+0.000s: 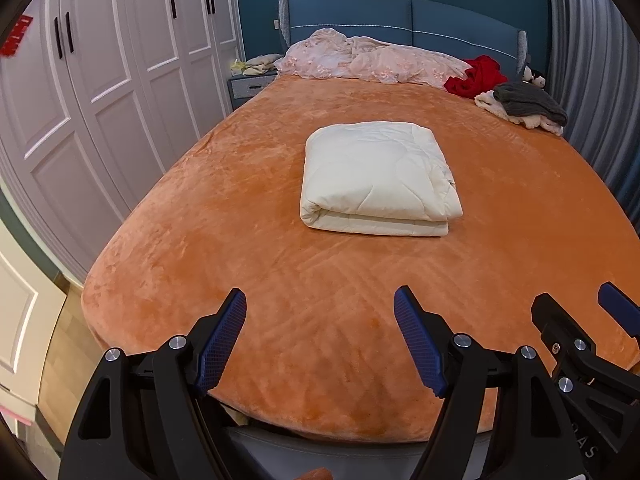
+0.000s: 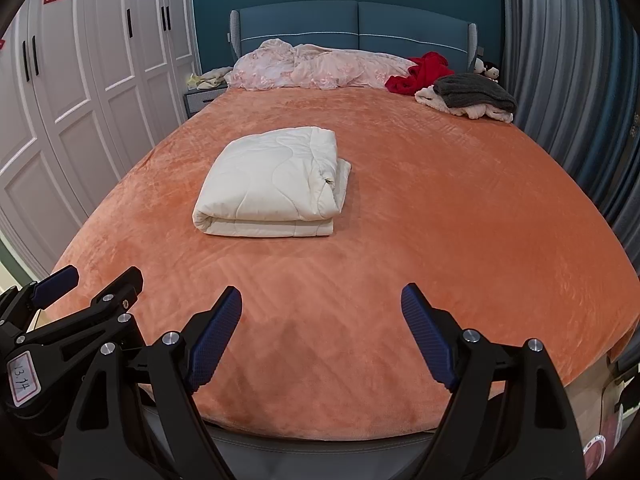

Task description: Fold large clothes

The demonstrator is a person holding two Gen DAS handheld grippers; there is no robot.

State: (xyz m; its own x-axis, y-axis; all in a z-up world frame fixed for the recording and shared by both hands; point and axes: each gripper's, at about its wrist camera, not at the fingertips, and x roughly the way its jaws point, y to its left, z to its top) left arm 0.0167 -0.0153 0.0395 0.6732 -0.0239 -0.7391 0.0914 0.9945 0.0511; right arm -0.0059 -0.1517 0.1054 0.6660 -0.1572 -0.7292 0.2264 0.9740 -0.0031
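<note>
A cream quilted blanket (image 1: 376, 178) (image 2: 272, 190) lies folded into a thick rectangle in the middle of the orange bed cover (image 1: 280, 280) (image 2: 440, 240). My left gripper (image 1: 320, 300) hovers open over the foot of the bed, well short of the blanket, with nothing between its blue pads. My right gripper (image 2: 322, 296) is open too, empty, side by side with the left one. Each gripper shows at the edge of the other's view: the right gripper (image 1: 572, 308) at the lower right, the left gripper (image 2: 104, 276) at the lower left.
A pink floral duvet (image 1: 368, 60) is bunched along the blue headboard (image 1: 400, 20). Red cloth (image 1: 476, 76) and a grey and cream pile (image 1: 528, 106) lie at the far right corner. White wardrobes (image 1: 100, 80) stand left, a nightstand (image 1: 250, 84) beside them, curtains (image 2: 568, 80) right.
</note>
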